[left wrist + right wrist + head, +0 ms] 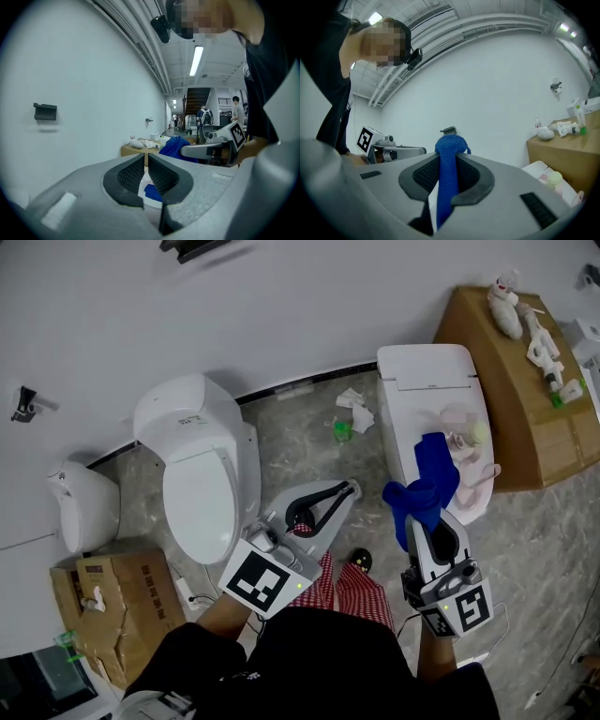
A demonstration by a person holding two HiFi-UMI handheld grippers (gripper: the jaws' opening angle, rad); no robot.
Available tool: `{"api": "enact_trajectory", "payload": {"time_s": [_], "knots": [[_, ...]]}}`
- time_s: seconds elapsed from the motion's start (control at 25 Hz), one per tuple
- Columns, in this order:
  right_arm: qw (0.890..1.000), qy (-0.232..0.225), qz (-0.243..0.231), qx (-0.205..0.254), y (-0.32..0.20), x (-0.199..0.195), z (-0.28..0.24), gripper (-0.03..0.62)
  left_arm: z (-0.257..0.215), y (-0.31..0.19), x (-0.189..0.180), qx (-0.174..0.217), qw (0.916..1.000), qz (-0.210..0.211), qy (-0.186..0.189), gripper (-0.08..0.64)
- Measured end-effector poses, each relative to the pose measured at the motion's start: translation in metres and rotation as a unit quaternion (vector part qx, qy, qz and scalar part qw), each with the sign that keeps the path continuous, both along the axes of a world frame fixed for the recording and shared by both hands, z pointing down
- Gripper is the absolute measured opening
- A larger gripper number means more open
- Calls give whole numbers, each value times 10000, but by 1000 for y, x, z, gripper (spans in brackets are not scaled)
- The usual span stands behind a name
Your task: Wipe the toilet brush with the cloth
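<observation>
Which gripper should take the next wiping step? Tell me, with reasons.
Right. The right gripper has its jaws shut on the blue cloth, at the right-hand toilet where the pinkish brush seems to lie. The left gripper is shut, empty and farther off.

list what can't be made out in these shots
1. Head view: pale items on the right toilet are partly hidden by the blue cloth and too small to say what they are.
2. Right gripper view: the cloth's lower end drops out of sight behind the right gripper's jaws, shut on it.
3. Head view: white objects on the cardboard box are too small to name.
</observation>
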State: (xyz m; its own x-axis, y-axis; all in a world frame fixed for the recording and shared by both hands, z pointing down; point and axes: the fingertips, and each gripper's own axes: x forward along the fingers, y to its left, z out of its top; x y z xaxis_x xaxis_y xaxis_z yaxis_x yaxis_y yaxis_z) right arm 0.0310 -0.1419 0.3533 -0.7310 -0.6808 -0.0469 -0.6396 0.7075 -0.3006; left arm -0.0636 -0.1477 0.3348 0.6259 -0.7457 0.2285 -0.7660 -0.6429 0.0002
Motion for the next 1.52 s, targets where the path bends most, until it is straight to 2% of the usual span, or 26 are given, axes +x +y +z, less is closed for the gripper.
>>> {"api": "enact_trajectory", "payload": {"time_s": [0.24, 0.52, 0.72, 1.0, 1.32, 1.52], "knots": [[9993, -271, 156, -219, -14, -8, 8, 64, 19, -18, -7, -121, 9999, 58, -45, 8], [9993, 115, 211, -293, -23, -9, 40, 64, 49, -28, -8, -392, 9992, 113, -27, 8], [9982, -41, 379, -463, -31, -10, 52, 64, 70, -39, -13, -587, 9982, 71, -62, 8], [9967, 219, 517, -590, -34, -1, 88, 64, 99, -47, -17, -814, 9967, -5, -56, 8], [9946, 282, 605, -791, -40, 1, 121, 64, 145, -47, -12, -1240, 9921, 163, -95, 8], [9947, 354, 578, -775, -45, -3, 138, 64, 167, -46, -8, -1314, 9909, 268, -113, 9]]}}
